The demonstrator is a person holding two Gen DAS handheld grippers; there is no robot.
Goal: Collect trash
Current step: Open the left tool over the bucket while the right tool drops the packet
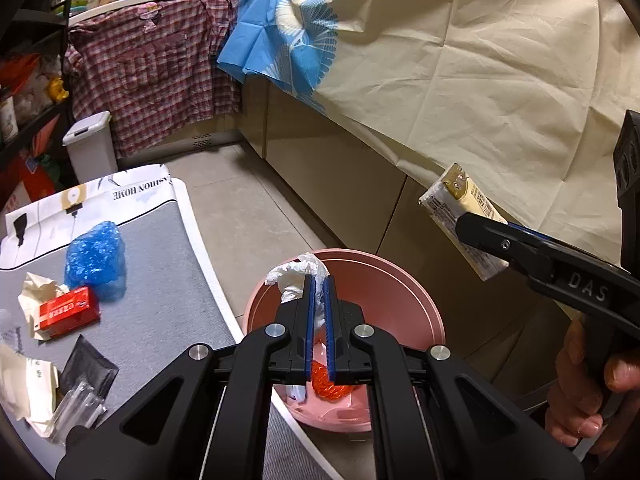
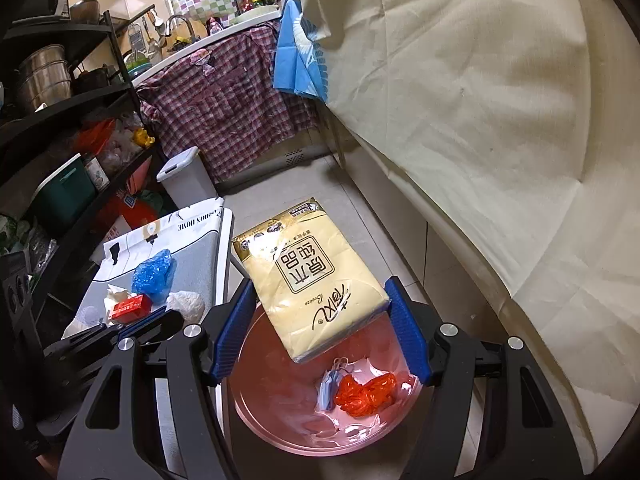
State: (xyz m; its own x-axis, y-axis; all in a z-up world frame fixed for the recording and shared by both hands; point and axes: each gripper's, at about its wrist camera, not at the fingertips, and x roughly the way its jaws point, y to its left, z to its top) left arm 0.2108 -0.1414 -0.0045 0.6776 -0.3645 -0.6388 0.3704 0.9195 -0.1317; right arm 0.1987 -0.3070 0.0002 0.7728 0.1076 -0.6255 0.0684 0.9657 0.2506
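Now my left gripper (image 1: 319, 294) pinches soft crumpled tissue (image 1: 298, 276); right gripper (image 2: 324, 336) spans light, squashy tissue pack (image 2: 310, 280) mid-frame above pink basin (image 2: 280, 428).

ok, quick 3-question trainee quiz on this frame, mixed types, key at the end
1. True or false: the left tool is shut on a white wad.
2. What does the right tool hold? A) red box B) yellow tissue pack C) blue bag
3. Fill in: the orange plastic lies in the pink ____.

Key: 1 true; 2 B, the yellow tissue pack; 3 basin.
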